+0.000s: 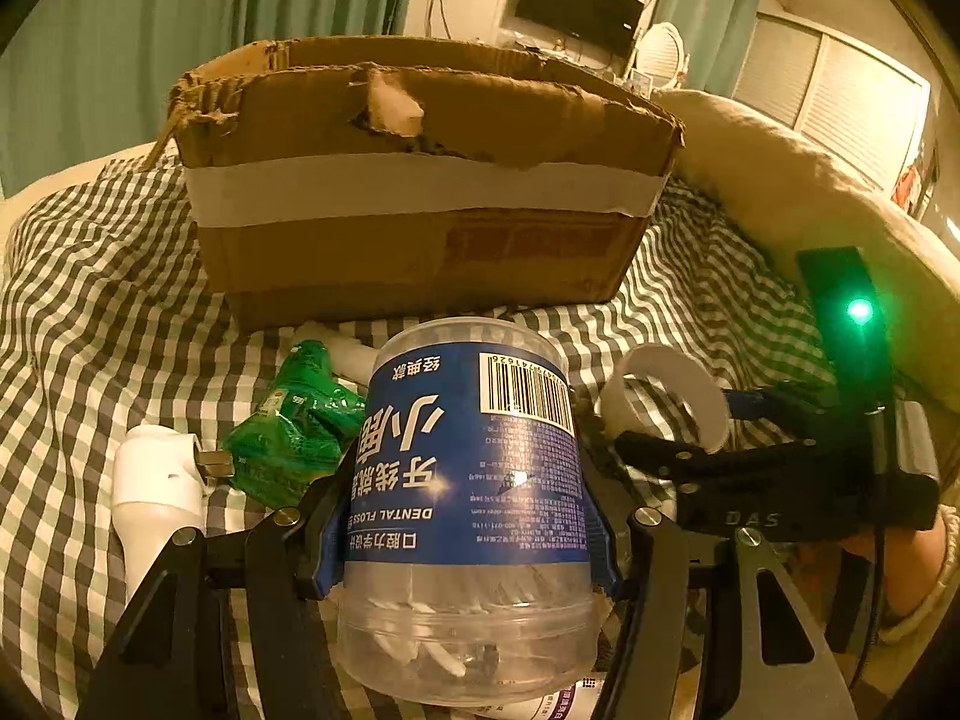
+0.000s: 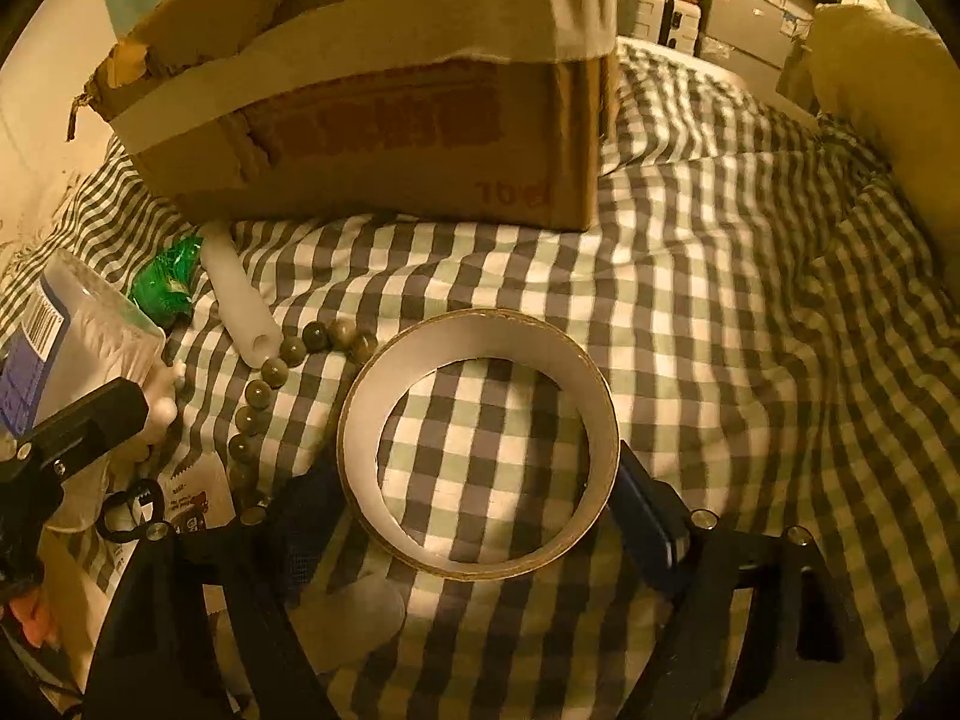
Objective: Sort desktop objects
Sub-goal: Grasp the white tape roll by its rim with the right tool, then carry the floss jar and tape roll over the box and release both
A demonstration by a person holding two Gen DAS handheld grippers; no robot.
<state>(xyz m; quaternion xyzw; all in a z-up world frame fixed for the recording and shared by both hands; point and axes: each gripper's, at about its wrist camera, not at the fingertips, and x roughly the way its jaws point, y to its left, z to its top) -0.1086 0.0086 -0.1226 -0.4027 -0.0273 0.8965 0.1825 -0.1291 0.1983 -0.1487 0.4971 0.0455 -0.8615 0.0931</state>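
A cardboard box (image 1: 414, 180) with a torn rim and a pale tape band is taken as the landmark; it stands on a bed under a checked cover (image 2: 720, 312).

In front of the box, in the left wrist view, a clear floss jar (image 1: 468, 504) with a blue label is clamped between the blue pads of the left tool (image 1: 474, 540); the jar is held upside down, its label inverted, above the cover. Between jar and box a crumpled green packet (image 1: 288, 426) is seen, with a white plug (image 1: 159, 480) beside it, further from the box. A white tube (image 2: 240, 300) lies in front of the box's near face, one end close to the box.

Also in front of the box, in the right wrist view, an empty tape ring (image 2: 480, 444) is seen between the fingers of the right tool (image 2: 480, 516). The fingers are set close at either side of the ring, but whether the pads press on it cannot be told. The ring's far rim appears tilted up from the cover. A string of dark beads (image 2: 270, 384) lies just beside the ring, between it and the tube. A printed sachet (image 2: 192, 498) lies beyond the beads, further from the box.
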